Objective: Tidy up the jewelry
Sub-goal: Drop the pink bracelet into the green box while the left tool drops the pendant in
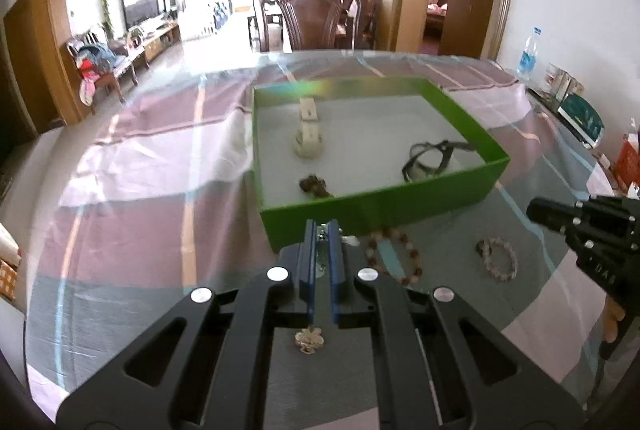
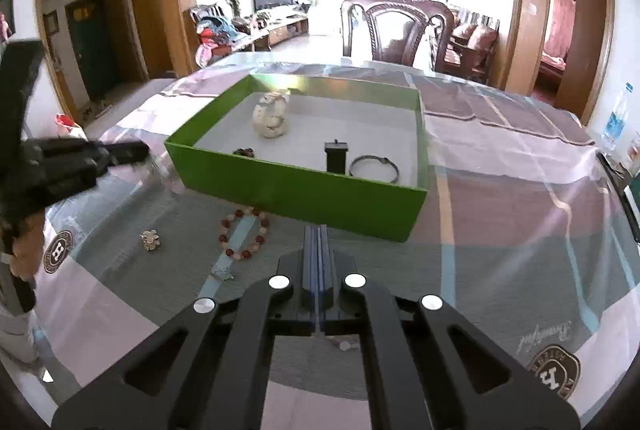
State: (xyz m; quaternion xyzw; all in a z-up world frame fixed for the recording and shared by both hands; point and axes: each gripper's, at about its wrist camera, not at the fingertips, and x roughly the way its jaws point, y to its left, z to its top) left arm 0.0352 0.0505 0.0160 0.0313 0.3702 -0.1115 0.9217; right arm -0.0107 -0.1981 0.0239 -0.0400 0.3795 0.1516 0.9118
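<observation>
A striped tablecloth (image 1: 160,190) under clear film carries the green box (image 1: 380,202) at twelve o'clock. The left gripper (image 1: 321,224) is clamped on a silvery piece (image 1: 321,250), seemingly box-bound. The right gripper (image 2: 319,230) is closed and empty, and the pale bracelet (image 1: 496,258) lies loose at three o'clock.

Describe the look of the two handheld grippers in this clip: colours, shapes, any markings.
Both match: the left gripper and right gripper have black linkage bodies with triangular cutouts, four round silver pivot pins each, and narrow blue fingers. Seen side-on, the right gripper shows small silver screws and faint embossed lettering, unreadable.
</observation>
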